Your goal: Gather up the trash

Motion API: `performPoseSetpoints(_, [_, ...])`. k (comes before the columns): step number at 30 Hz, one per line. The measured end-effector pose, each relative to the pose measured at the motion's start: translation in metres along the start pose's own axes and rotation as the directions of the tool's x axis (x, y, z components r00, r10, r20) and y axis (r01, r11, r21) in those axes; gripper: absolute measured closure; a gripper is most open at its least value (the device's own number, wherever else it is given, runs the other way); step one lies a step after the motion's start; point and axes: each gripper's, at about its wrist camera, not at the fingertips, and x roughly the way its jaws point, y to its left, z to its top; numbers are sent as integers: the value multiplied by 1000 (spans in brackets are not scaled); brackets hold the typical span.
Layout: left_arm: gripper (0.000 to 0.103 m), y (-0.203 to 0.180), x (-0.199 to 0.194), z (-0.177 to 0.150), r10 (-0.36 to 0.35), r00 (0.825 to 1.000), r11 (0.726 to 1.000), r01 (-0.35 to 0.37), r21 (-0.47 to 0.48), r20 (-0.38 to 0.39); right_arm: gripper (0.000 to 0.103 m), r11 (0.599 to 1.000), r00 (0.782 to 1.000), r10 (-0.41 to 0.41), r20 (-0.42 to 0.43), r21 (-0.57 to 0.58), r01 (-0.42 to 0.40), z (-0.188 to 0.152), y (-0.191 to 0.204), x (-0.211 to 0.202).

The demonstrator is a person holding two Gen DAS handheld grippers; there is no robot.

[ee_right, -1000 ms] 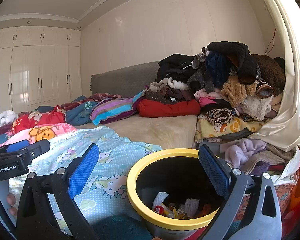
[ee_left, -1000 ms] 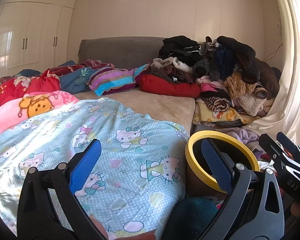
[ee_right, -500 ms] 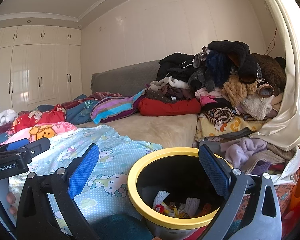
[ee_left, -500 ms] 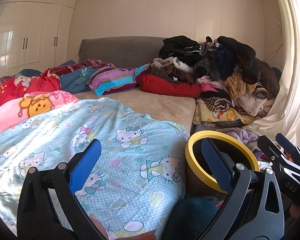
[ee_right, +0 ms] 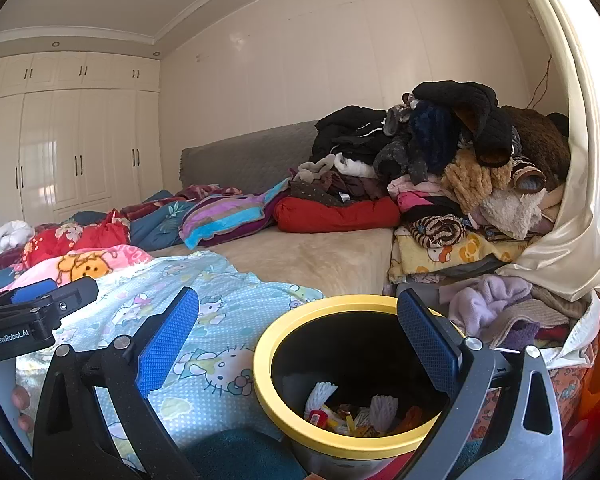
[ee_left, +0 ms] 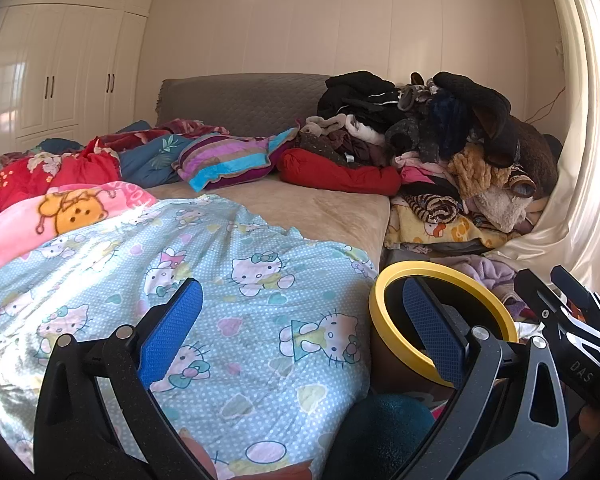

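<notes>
Two handheld grippers are hovering over a cluttered bed beside one yellow-rimmed trash bin.

In the left wrist view, the left gripper [ee_left: 300,328] is filling the lower frame, its two blue-padded fingers spread wide and gripping nothing, above a Hello Kitty blanket [ee_left: 204,280]. In the right wrist view, the right gripper [ee_right: 300,336] is likewise gaping wide and empty, its fingers framing the trash bin [ee_right: 276,336] at lower centre. Inside the bin, two white tufts [ee_right: 320,394] and several small red and yellow scraps are lying; the exact count cannot be told. One red cushion [ee_right: 336,216] is sitting mid-frame, with one clothes pile [ee_right: 460,160] heaped at upper right.
</notes>
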Motion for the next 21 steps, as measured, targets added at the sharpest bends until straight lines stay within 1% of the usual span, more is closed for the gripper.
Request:
performPoseSetpoints(16, [11,-2,0,-3,-4,1000,1000,4,-3,-12,6,1000,1000,-2,2,-2,2,0,0,0])
performPoseSetpoints(19, [11,1,1,-2,42,999,999,-42,-25,-12,6,1000,1000,-7,14,5,7,5,3,3])
performPoseSetpoints(21, [11,10,3,-1,50,999,997,-50,-57,-17,6,1000,1000,19,8,20,-19,11,10,9])
